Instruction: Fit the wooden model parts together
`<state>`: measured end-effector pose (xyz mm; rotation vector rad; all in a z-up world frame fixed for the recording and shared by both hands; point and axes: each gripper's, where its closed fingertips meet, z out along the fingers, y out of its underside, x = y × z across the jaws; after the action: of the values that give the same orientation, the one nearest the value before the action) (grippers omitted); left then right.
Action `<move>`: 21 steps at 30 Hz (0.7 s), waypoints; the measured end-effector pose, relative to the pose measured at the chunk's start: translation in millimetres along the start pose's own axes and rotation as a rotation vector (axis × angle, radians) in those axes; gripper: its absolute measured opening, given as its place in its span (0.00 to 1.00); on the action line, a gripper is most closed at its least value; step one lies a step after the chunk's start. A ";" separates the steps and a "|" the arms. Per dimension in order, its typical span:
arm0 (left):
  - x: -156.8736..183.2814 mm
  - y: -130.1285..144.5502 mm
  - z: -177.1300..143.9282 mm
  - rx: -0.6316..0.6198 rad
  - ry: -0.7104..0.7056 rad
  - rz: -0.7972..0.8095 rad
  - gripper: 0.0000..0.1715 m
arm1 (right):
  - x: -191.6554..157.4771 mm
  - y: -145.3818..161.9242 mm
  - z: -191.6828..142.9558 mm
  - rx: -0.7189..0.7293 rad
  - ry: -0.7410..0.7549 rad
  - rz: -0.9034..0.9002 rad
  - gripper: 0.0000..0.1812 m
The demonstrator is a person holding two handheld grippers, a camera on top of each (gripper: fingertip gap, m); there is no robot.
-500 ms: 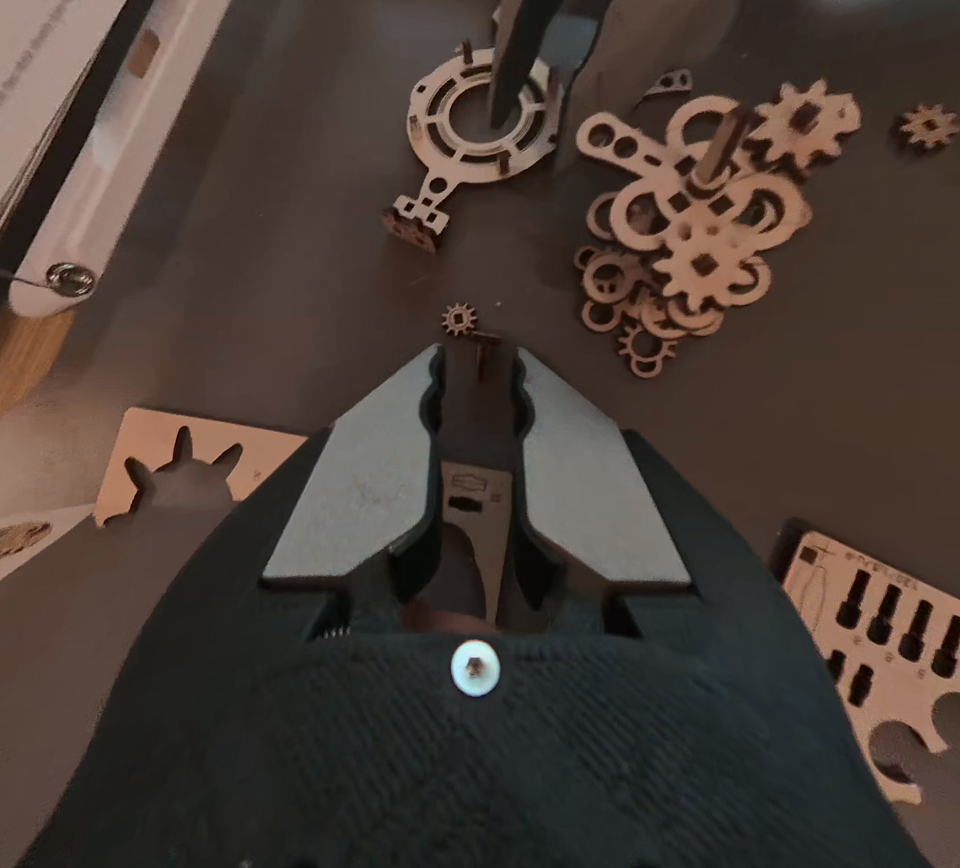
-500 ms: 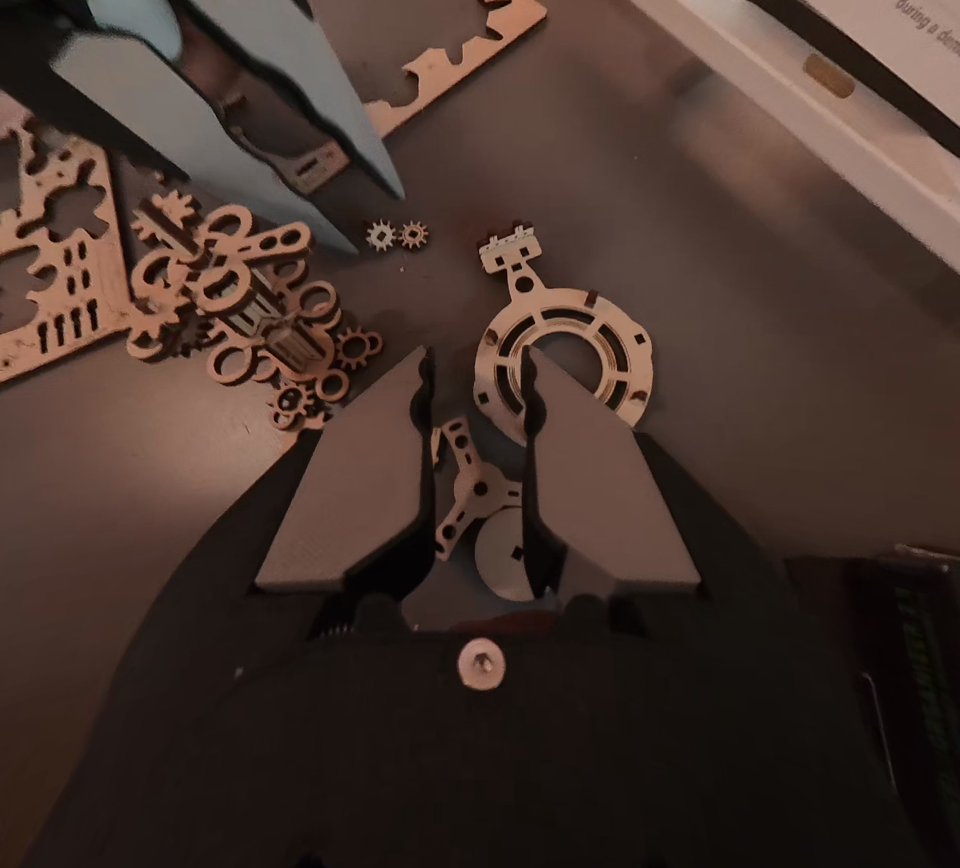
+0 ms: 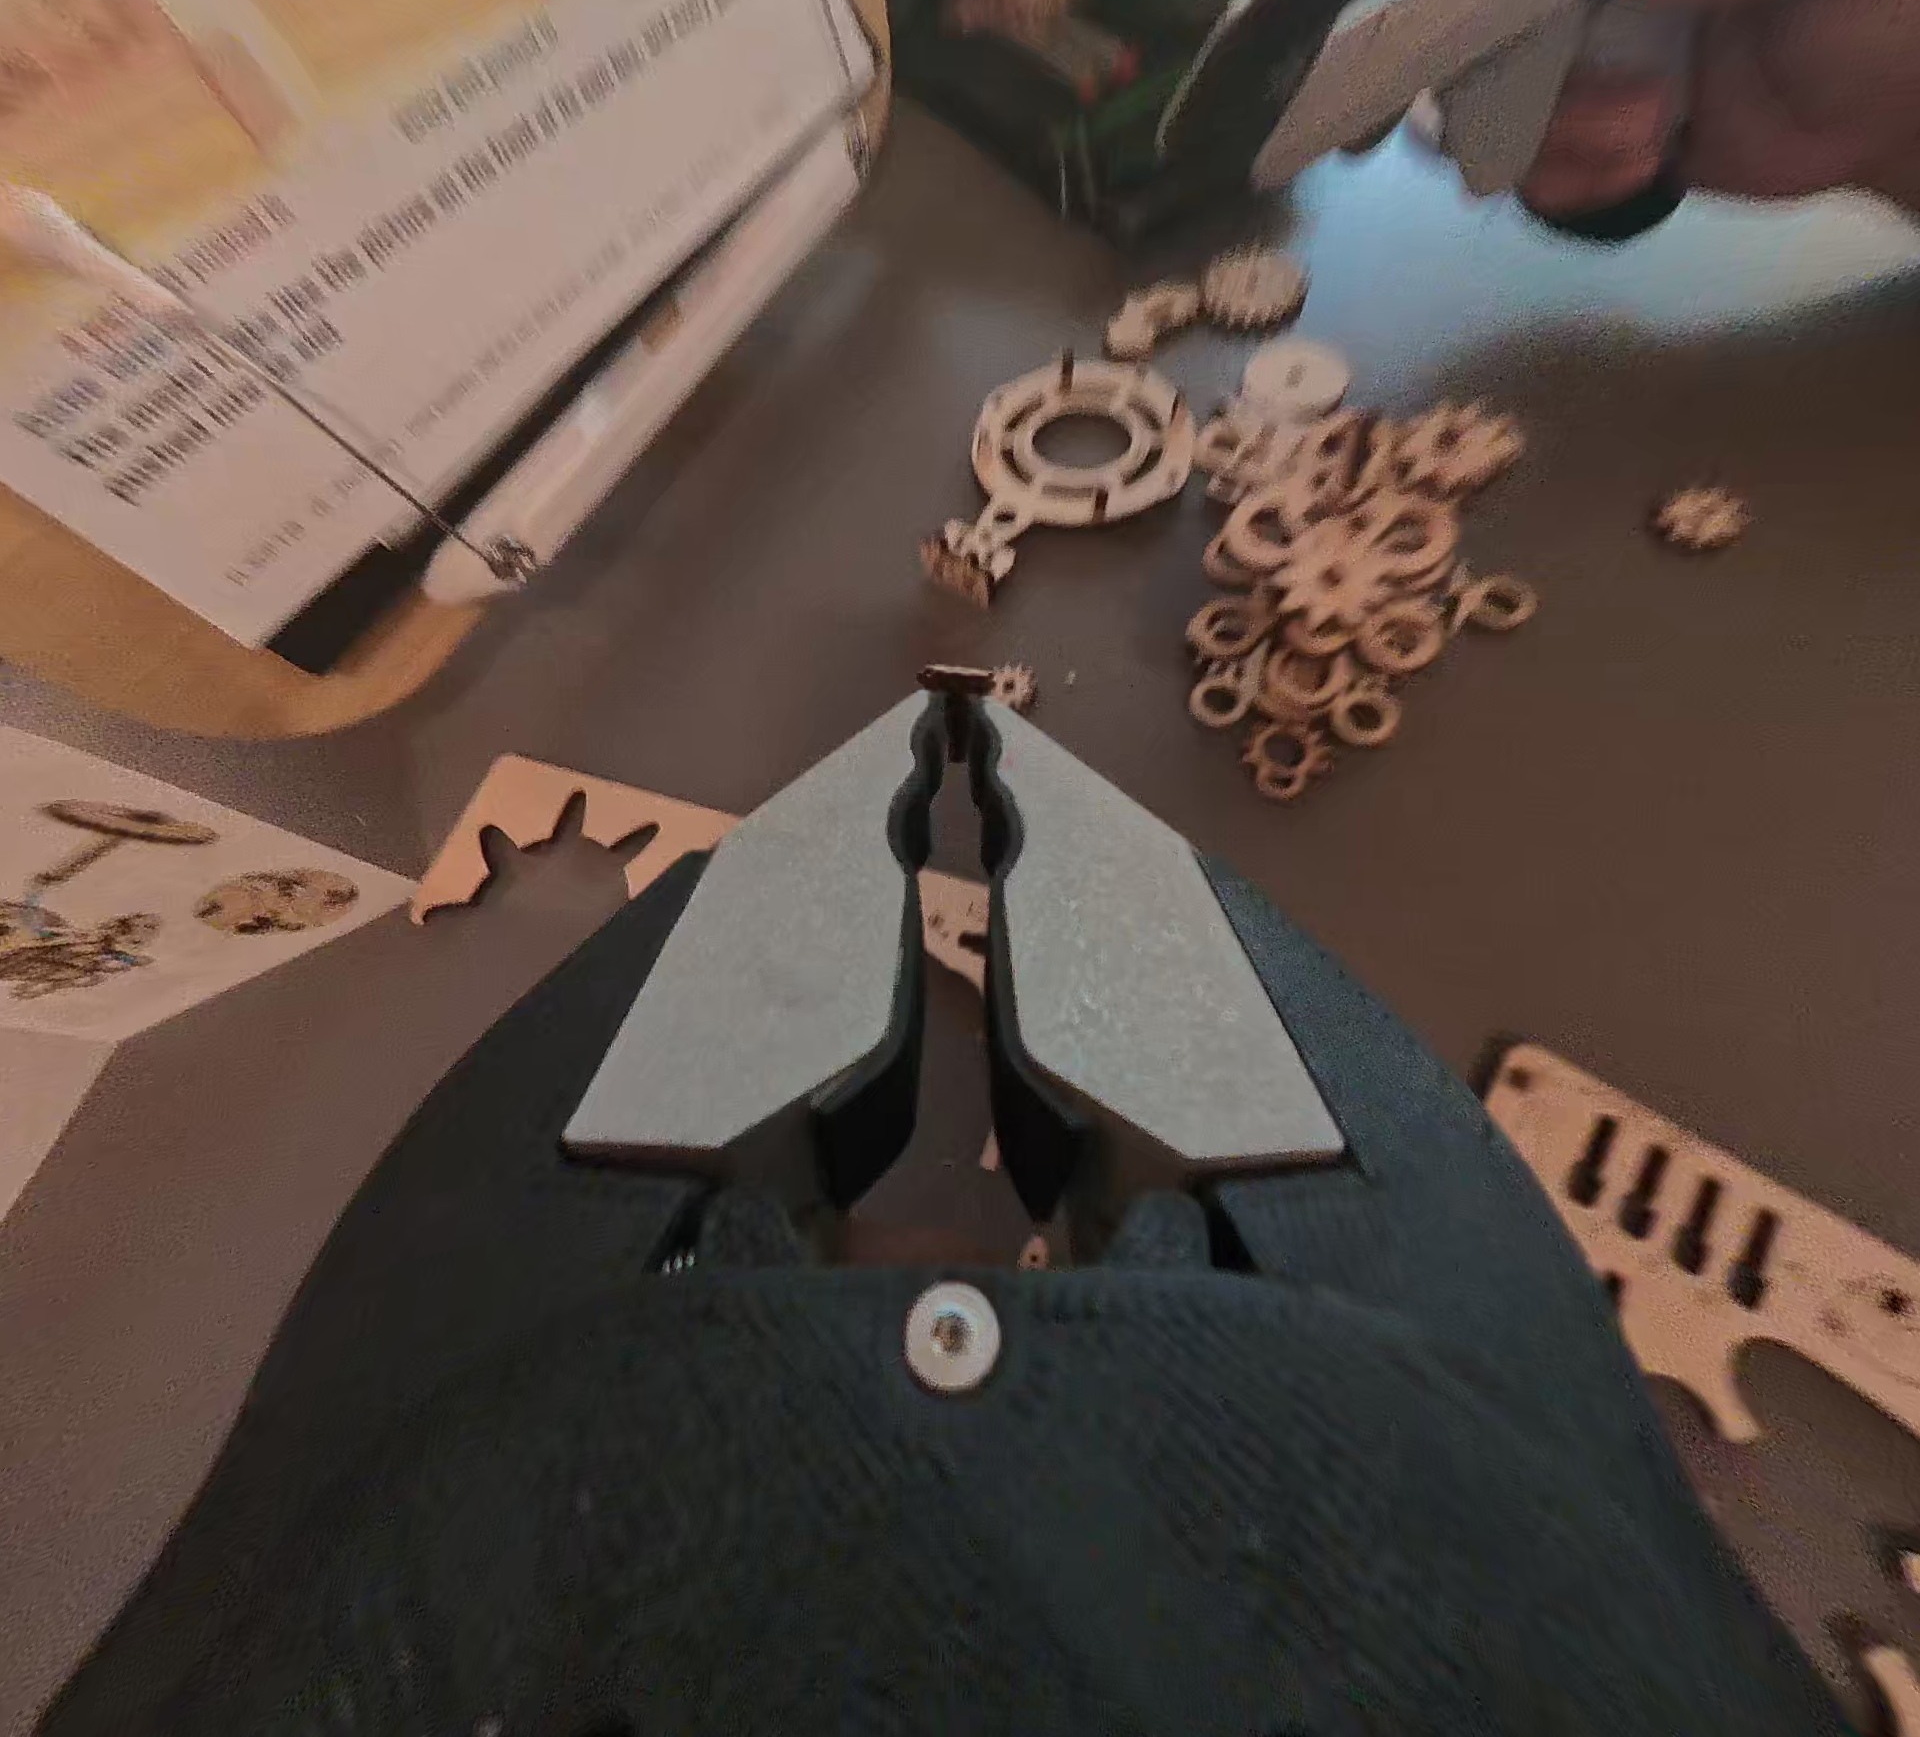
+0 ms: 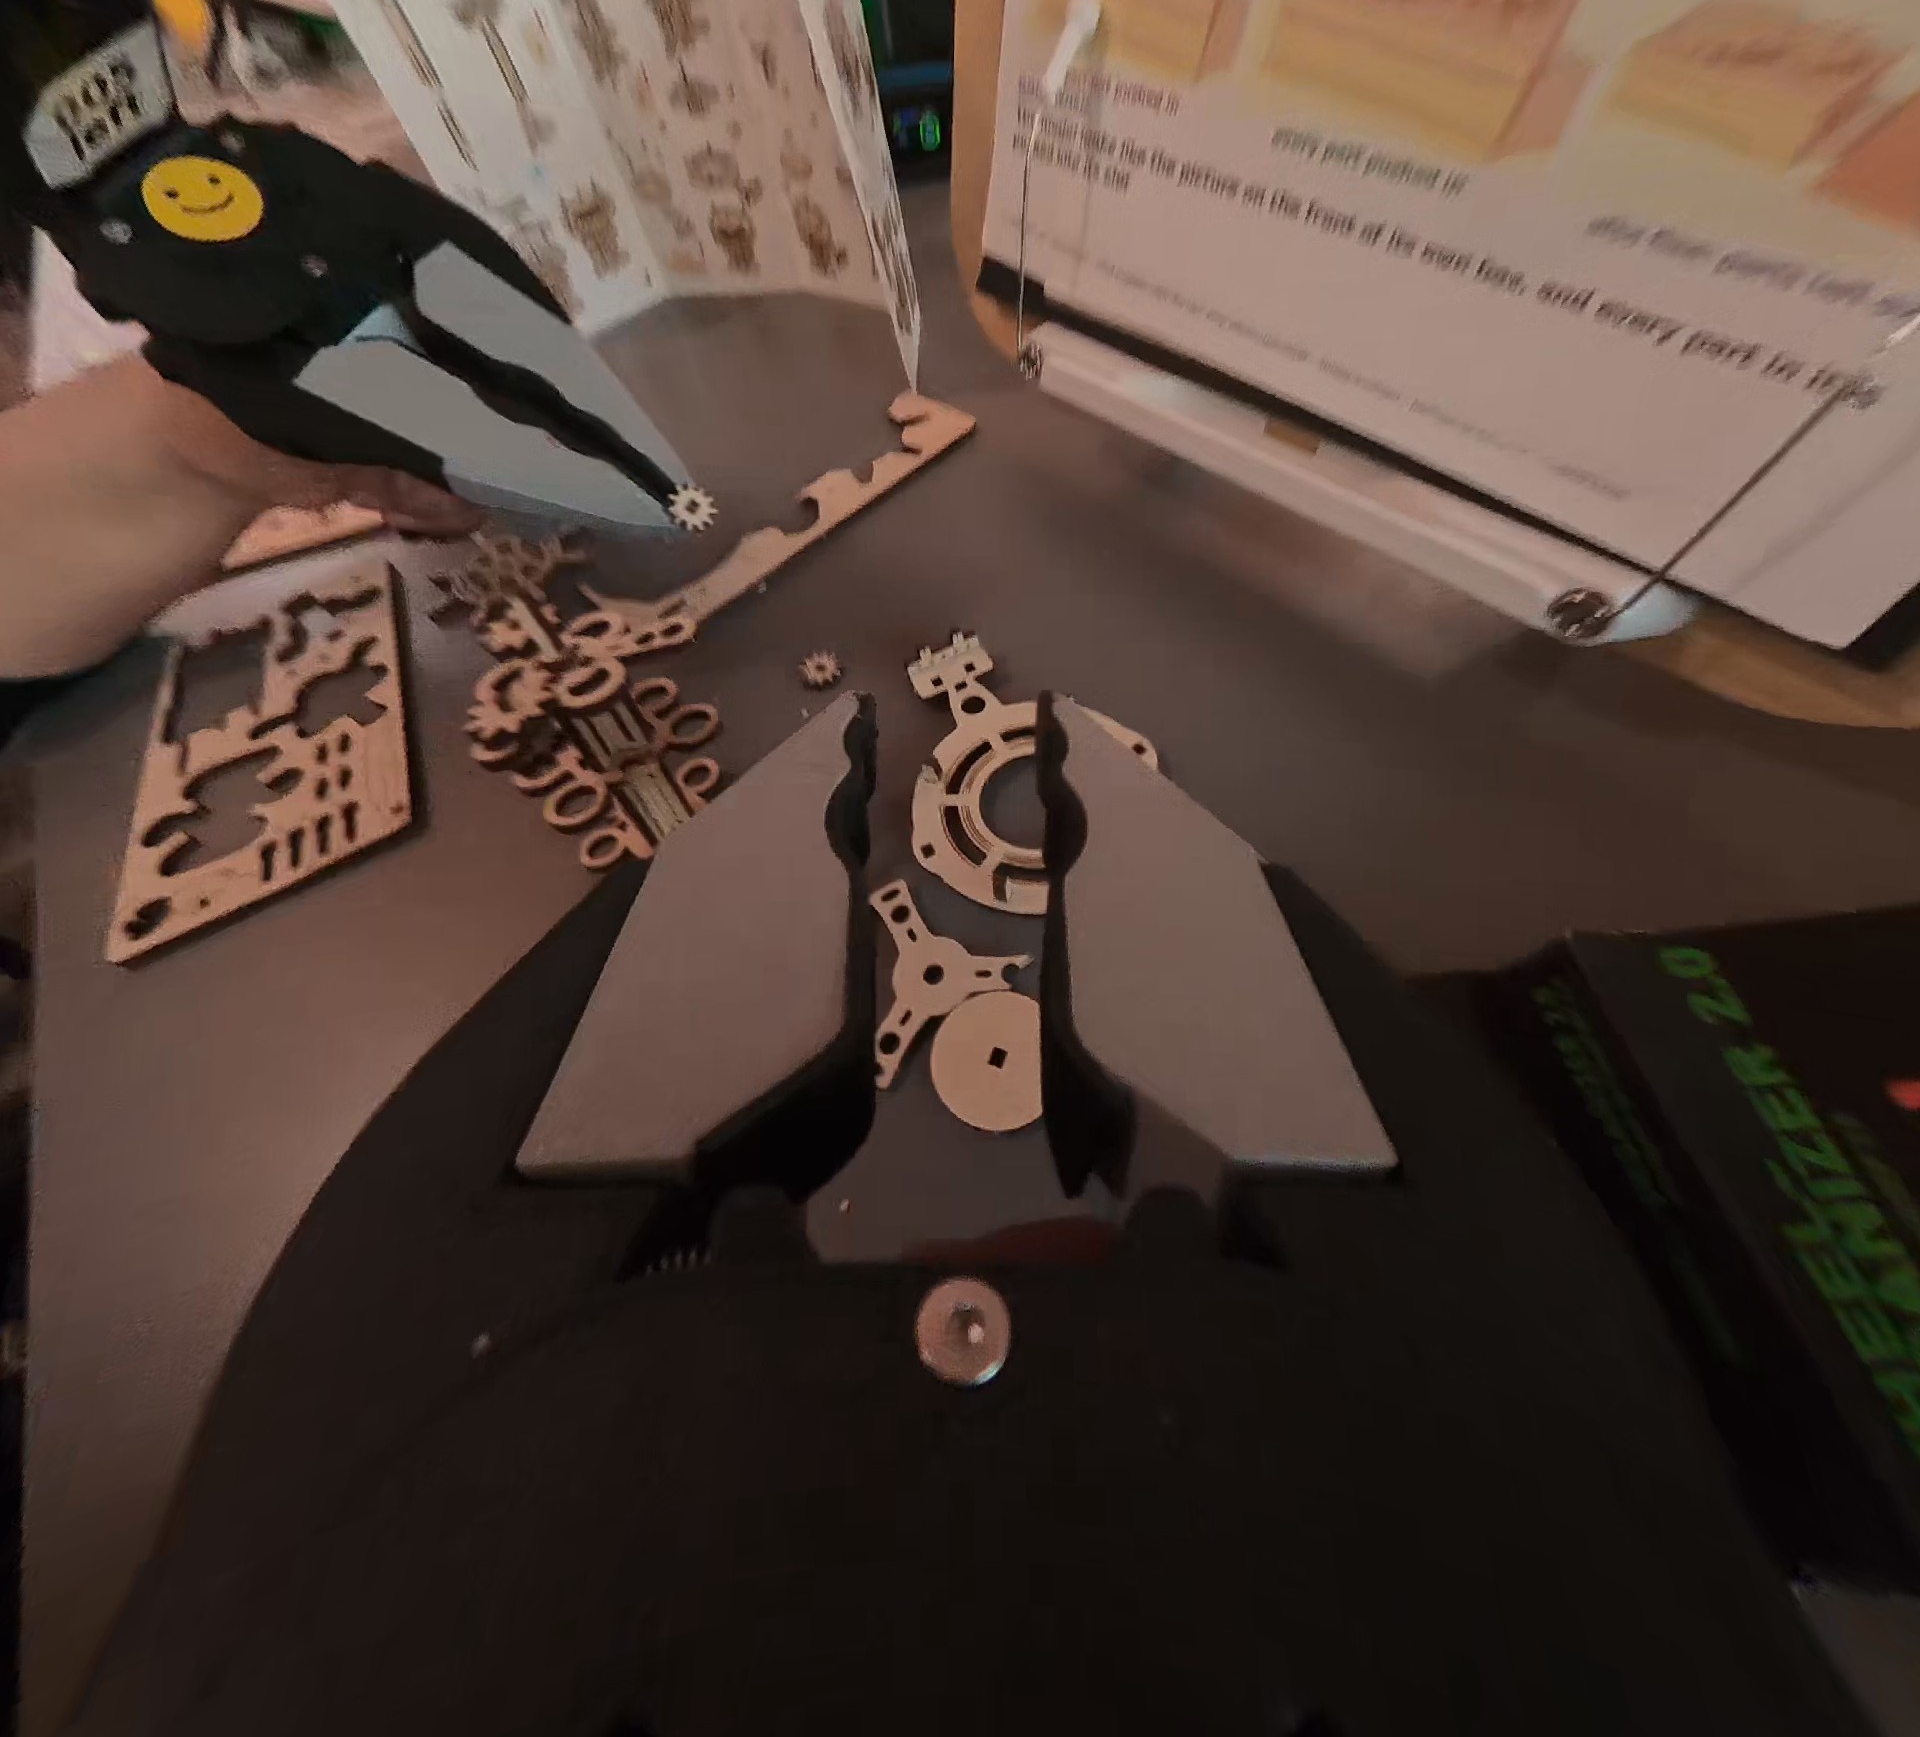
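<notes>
While the left gripper [image 3: 954, 719] is pinched shut on a small gear [image 4: 691, 506], holding it by the rim above the table [image 3: 727, 544], the right gripper [image 4: 954, 711] hangs with jaws apart and empty. From the left wrist the gear shows edge-on as a dark sliver at the fingertips; from the right wrist its toothed face is plain, turned toward that camera, so its bore axis runs roughly level and crosswise to the left fingers. A second gear [image 4: 820, 671] lies flat just beyond the right tips. Between and behind the right fingers lie a ring frame [image 4: 977, 804], its stem and toothed end pointing away from the camera toward the placard [image 4: 1455, 181], then a three-armed spider [image 4: 925, 975] and a plain disc [image 4: 987, 1074] touching it. To the left of these sits a heap of rings and gears [image 4: 582, 731], a cut-out sheet [image 4: 260, 752] beyond it, and a scrap strip [image 4: 831, 492] farther off. Judged from its thinness, the gear is very light, stiff yet brittle at the teeth; a hold across opposite rim edges, firm but gentle, leaves the bore free for a shaft. The ring frame, with upright tabs standing on it, is best taken by its outer rim.
</notes>
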<state>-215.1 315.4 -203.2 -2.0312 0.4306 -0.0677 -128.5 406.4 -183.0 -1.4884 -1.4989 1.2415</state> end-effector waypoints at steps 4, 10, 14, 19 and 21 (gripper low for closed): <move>36.9 -40.5 -44.7 0.164 0.023 0.032 0.01 | -30.8 -24.5 -28.4 0.173 -0.095 0.012 0.14; 139.7 -54.2 -92.9 0.309 -0.019 0.299 0.00 | -160.7 -2.3 -53.0 0.121 -0.422 -0.043 0.15; 181.8 -34.8 -88.3 0.306 -0.190 0.494 0.00 | -222.6 23.2 -60.7 0.061 -0.483 -0.080 0.14; 225.9 -14.7 -75.9 0.263 -0.239 0.698 0.01 | -246.8 56.1 -58.2 0.030 -0.490 -0.029 0.14; 228.2 -12.7 -76.3 0.259 -0.304 0.779 0.01 | -252.3 60.6 -56.8 0.021 -0.511 0.000 0.15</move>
<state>-15.8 181.0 -185.9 -1.4743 0.9301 0.6196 -25.6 161.5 -182.7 -1.2068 -1.7936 1.7203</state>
